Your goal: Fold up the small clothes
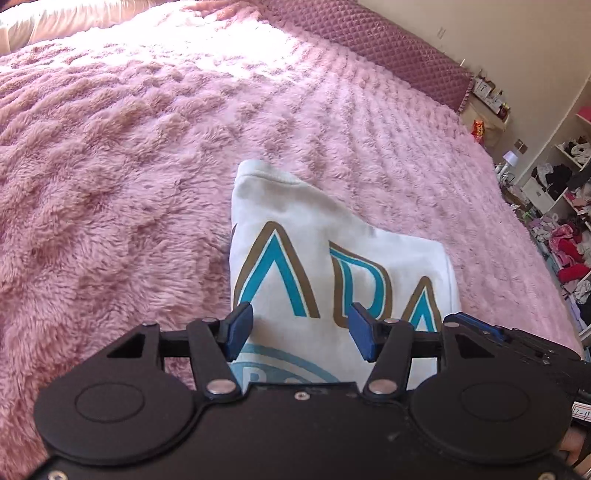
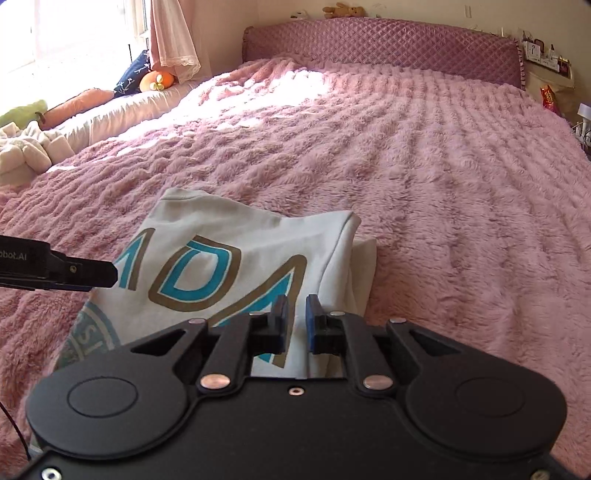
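Right now a white shirt (image 1: 332, 266) with large teal and brown letters lies folded on the pink fluffy blanket (image 1: 129, 166) that covers the bed, close in front of both grippers. Seen from the left wrist, the left gripper (image 1: 301, 328) hangs over the near part of the shirt with its blue pads (image 1: 242, 325) standing well apart; the cloth shows in the gap beneath them, but neither pad presses on it, so the jaws are open and hold nothing. A pale blue round print sits at the shirt's near edge just below those pads. Seen from the right wrist, the right gripper (image 2: 295, 321) sits over the shirt's right side, its two blue pads (image 2: 314, 321) drawn in to a narrow slot; white cloth and a bit of a teal letter show behind that slot, yet I cannot tell whether any fabric is pinched between the pads. The jaws there read as shut. In that same view the black tip of the left gripper reaches in from the left edge and sits over the shirt's left border. The shirt's far right corner shows a second layer of cloth peeking out beneath the top one. At the head of the bed stands a quilted mauve headboard (image 2: 388, 44), with stuffed toys (image 2: 343, 11) on the ledge above it. By the window side lie cushions (image 2: 133, 77) and a pale curtain (image 2: 170, 37), and from the left wrist a shelf (image 1: 569, 206) full of clothes shows at the far right.
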A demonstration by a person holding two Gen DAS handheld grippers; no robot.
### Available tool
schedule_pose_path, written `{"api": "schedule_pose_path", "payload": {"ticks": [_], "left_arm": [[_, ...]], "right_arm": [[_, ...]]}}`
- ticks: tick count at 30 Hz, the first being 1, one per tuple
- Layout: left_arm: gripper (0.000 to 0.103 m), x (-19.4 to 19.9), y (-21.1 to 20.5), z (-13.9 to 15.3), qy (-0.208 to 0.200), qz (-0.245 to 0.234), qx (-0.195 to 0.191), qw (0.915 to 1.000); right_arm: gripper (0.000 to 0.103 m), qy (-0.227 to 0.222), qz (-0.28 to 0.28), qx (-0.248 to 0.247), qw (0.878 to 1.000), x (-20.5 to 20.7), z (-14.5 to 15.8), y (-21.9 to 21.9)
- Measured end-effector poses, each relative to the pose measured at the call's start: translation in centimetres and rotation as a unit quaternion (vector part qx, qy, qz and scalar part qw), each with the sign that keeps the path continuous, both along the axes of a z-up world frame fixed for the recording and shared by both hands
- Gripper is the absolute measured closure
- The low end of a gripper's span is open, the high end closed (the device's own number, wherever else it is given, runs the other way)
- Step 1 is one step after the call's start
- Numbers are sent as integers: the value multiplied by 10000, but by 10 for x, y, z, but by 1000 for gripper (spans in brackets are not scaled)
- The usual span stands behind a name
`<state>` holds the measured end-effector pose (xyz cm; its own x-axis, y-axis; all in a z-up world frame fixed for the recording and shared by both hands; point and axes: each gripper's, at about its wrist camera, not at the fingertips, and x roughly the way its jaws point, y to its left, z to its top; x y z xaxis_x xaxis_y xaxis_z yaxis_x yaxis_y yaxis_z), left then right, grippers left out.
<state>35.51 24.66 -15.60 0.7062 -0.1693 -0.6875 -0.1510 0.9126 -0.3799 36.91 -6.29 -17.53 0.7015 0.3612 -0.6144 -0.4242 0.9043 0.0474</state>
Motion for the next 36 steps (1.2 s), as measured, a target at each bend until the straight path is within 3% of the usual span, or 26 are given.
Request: {"api": "schedule_pose_path", "payload": {"ticks": [5,10,14,19,23,28,31,36], "left_arm": [[45,16,0,-19,280,-161,196,9993],[45,37,20,5,-252,-71,-254,9993],[45,67,19,1,-219,-68,-508,9984],[44,94,13,-19,95,-60,-312,9994],[44,96,8,-20,134,-74,-197,9997],[44,63,1,8,-122,-111,-133,9998],[44,20,-15,25,-319,-273,67,9991],[42,-55,-43,18,-360,-400,168,9984]], "right_arm": [[97,276,-17,98,9996,8,-10,-9],[96,-365,191,367,9985,13,15,1],[96,-386,75,167,9991,41,10,17],[96,-95,-142,-120,9998,67,-16,18],[96,-74,-194,-184,9996,66,-12,20],[96,-75,-216,19,9997,47,12,13],[96,-105,-150,175,9997,23,29,5],[92,-16,-61,339,9994,-42,40,-16]]}}
